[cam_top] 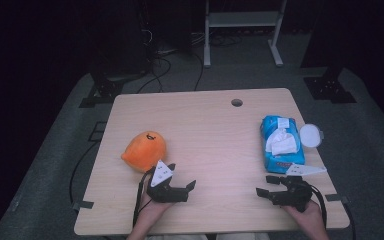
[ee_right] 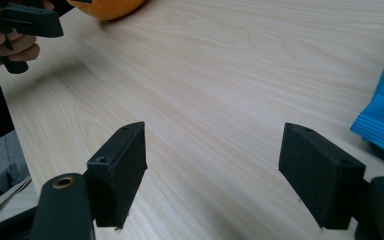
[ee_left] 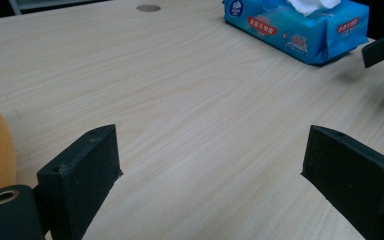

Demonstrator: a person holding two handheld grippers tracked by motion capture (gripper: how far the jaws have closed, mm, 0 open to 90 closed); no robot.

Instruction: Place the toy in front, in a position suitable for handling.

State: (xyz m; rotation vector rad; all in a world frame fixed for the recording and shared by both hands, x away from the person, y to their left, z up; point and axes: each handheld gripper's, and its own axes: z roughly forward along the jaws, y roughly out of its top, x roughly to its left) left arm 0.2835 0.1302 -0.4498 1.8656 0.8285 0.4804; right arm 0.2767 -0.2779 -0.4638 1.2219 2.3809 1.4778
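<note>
Nothing started as far as I can judge. Both grippers sit at the near edge of the table (cam_top: 200,110), facing each other across bare wood.

Left gripper (cam_top: 182,186): jaws spread wide, nothing between them, only tabletop ahead in its own view. The orange plush toy (cam_top: 144,149) lies just beside it on the far-left side, apart from the jaws, untouched.

Right gripper (cam_top: 269,187): jaws also spread, empty. The blue tissue pack (cam_top: 281,145) lies just beyond it at the right, long side running near-to-far, 1 white tissue (cam_top: 283,142) sticking up out of the slot. No contact with the jaws. A round white lid (cam_top: 310,135) lies touching or nearly touching the pack's right side; can't tell which.

Status: 0 items picked up, both looking undisturbed. Left to do, by my read: everything, with the toy nearest the left jaws and the pack nearest the right.
</note>
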